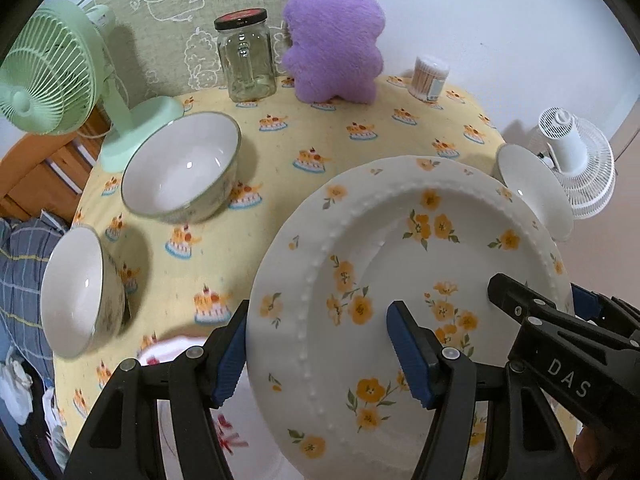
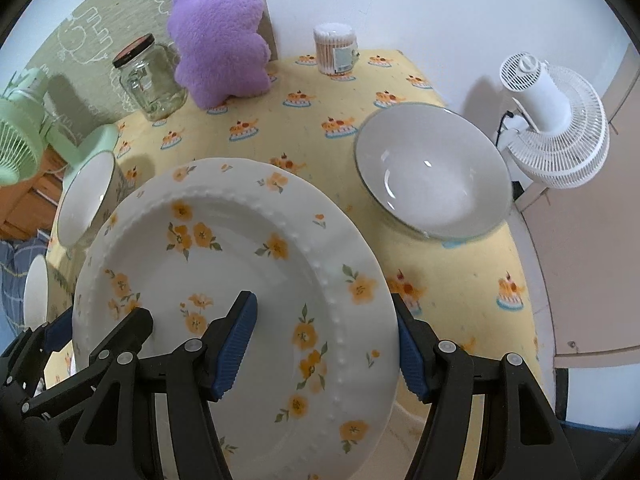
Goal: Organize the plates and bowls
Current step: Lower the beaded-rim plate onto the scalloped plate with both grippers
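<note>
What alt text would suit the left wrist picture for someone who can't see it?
Two grippers, left and right, grip opposite edges of a flowered plate above a yellow tablecloth. Three bowls, a jar and a purple plush sit around it.

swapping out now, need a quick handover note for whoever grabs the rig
Left gripper: shut on the left rim of the floral plate.
Right gripper: shut on its right rim.
The plate is held tilted above the table.
Three bowls sit loose: large one right, two left.
A second plate lies under the left gripper.
Done: floral plate lifted. Left: place it, gather the bowls.
</note>
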`<state>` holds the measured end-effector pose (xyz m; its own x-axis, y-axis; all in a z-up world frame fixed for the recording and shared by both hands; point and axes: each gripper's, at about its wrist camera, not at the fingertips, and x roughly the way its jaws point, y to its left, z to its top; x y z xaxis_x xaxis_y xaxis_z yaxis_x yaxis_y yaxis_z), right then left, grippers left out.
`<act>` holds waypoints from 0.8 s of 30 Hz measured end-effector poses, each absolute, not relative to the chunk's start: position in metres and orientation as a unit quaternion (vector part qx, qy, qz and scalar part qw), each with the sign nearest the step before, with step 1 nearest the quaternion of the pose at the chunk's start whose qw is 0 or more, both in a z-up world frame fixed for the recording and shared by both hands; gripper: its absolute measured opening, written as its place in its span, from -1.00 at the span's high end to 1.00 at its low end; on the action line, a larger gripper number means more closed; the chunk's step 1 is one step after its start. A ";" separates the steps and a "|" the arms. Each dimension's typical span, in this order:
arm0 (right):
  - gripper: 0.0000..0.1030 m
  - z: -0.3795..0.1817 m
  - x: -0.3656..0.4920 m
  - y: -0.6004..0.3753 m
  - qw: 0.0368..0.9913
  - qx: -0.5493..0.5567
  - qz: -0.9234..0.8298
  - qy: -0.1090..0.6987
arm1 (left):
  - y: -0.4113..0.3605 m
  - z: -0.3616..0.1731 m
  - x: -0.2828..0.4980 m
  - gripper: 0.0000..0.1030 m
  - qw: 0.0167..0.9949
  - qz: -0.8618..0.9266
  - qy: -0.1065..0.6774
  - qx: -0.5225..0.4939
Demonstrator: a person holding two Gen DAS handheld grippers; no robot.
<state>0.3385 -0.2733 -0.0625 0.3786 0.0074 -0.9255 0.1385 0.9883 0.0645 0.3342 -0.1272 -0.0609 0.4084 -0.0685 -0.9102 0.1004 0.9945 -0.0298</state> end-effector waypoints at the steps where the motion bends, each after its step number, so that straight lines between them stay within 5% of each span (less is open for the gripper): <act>1: -0.34 -0.062 0.334 -0.274 0.827 0.064 -0.039 0.556 | -0.128 -0.061 0.329 -0.30 0.839 -0.051 0.542 0.014; 24: -0.34 -0.071 0.211 -0.313 0.804 0.048 -0.029 0.591 | -0.158 -0.075 0.212 -0.29 0.823 -0.043 0.566 -0.033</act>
